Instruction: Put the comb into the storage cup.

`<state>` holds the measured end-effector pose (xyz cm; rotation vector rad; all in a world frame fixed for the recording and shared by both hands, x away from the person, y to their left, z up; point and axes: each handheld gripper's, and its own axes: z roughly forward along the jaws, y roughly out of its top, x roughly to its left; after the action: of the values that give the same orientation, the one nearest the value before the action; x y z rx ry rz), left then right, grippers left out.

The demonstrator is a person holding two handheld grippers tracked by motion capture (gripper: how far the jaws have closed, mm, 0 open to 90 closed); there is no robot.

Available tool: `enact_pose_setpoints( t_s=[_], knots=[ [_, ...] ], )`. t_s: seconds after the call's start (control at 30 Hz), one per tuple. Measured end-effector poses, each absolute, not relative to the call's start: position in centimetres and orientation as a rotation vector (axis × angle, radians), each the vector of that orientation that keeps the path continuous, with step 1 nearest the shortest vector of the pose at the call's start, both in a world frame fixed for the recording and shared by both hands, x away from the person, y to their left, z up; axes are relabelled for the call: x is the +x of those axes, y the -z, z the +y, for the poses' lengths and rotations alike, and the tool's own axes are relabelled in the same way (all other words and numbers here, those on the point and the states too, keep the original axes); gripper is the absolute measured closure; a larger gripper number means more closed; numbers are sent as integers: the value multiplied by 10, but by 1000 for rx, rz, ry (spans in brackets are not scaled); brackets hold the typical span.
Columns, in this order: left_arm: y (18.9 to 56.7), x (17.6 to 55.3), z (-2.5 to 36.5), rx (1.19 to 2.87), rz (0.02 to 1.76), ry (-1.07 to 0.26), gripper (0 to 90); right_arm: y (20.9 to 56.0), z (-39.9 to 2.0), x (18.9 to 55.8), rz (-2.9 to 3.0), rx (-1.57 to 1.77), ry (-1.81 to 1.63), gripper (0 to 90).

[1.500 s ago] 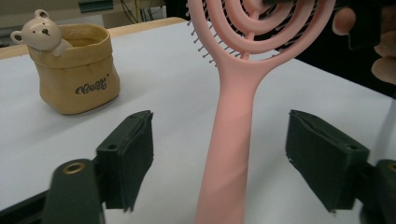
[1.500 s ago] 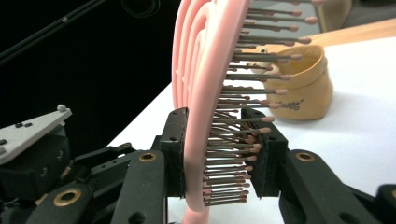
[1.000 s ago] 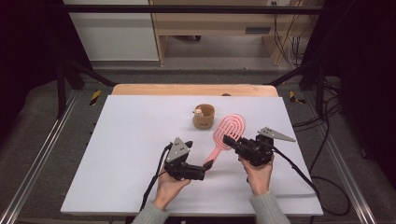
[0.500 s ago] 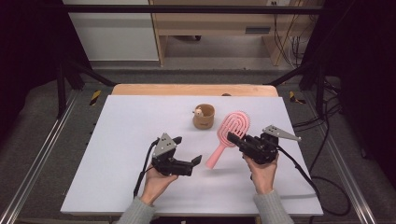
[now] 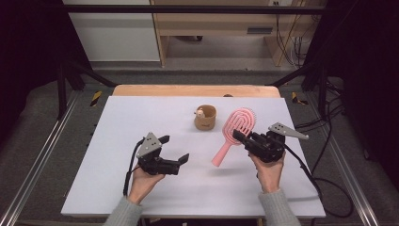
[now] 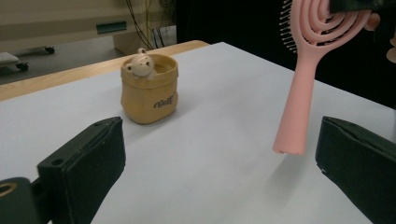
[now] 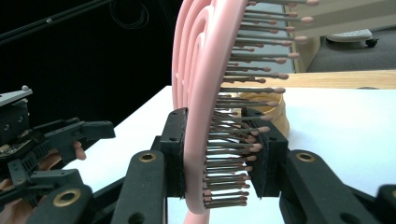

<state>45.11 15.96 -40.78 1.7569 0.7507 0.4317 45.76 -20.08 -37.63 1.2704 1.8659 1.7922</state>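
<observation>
Spreading beneath everything was the white table top point(image 5: 141, 122), with a strip of bare wooden edge point(image 5: 188, 90) along its far side. My two forearms came in from the near edge, one hand on each set of tongs.

My right gripper point(image 5: 239, 135) sat at the right of the table, well above the surface, and its jaws were clamped on the pink hairbrush point(image 5: 235, 134). In the right gripper view one black pad lay flat against the back of the brush head point(image 7: 198, 116) and the other pressed into the bristles point(image 7: 233, 154), so the grip was on the oval head and not on the handle. The brush hung clear of the table: its handle sloped down and toward my left side, and the handle's end point(image 6: 289, 147) floated above its own shadow without touching the surface.

My left gripper point(image 5: 184, 158) lay lower and nearer to me, left of the brush, with its jaws spread wide and nothing between them. In the left gripper view the two black jaws framed bare table, and the brush handle hung just inside the right-hand jaw, apart from it.

Smallest was the little tan pot point(image 5: 205, 117) with a tiny animal figure point(image 6: 139, 65) peeking over its rim, standing upright toward the far side, just left of the brush head.
</observation>
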Motion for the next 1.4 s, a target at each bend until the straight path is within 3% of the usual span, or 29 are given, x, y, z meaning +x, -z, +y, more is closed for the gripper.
enact_pose_setpoints(
  t_s=[1.4],
  knots=[
    [434, 439, 270, 1755, 857, -627, 21, 337, -195, 483, 1841, 1195, -1712, 637]
  ],
)
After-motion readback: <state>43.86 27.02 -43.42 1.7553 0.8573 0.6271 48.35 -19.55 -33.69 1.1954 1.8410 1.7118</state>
